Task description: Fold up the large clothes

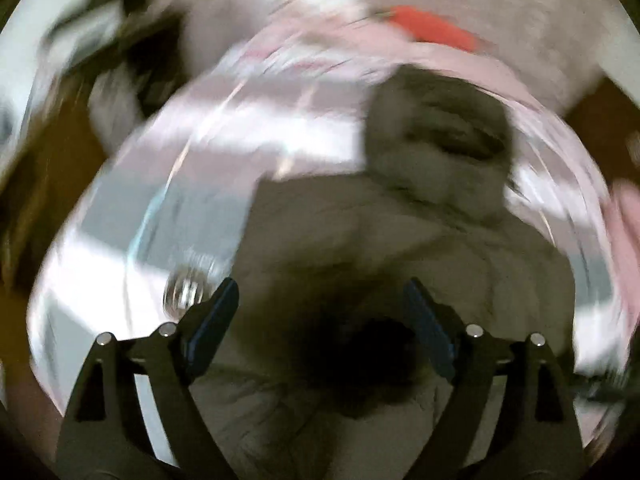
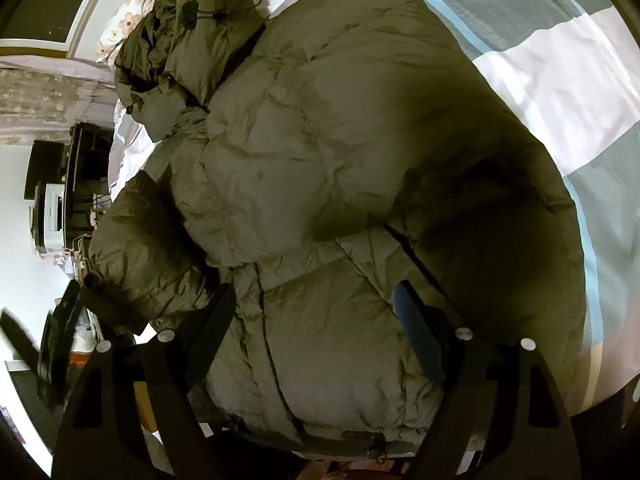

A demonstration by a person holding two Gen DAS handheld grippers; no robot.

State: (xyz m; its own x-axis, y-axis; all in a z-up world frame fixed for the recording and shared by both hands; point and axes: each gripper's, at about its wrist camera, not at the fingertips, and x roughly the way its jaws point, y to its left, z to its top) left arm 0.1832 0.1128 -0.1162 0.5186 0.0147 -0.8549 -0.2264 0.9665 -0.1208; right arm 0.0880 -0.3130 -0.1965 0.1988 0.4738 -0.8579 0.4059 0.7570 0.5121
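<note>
A big olive-green puffer jacket (image 2: 320,120) is spread on a bed, its hood (image 2: 180,32) at the upper left and one sleeve (image 2: 140,240) folded in at the left. My right gripper (image 2: 312,294) hangs just over the jacket's lower part, jaws wide apart, pads not pressing on the fabric. The left wrist view is heavily blurred. In it the same jacket (image 1: 360,232) lies below my left gripper (image 1: 320,292), which stands open with nothing gripped; the hood (image 1: 436,132) is further off.
The striped bedcover (image 2: 560,80), in grey, white and light blue, shows around the jacket, also as a blurred bedcover (image 1: 240,120). A floral pillow (image 2: 124,28) lies by the hood. A desk with a white printer (image 2: 52,212) stands left of the bed. A red object (image 1: 432,30) lies at the far end.
</note>
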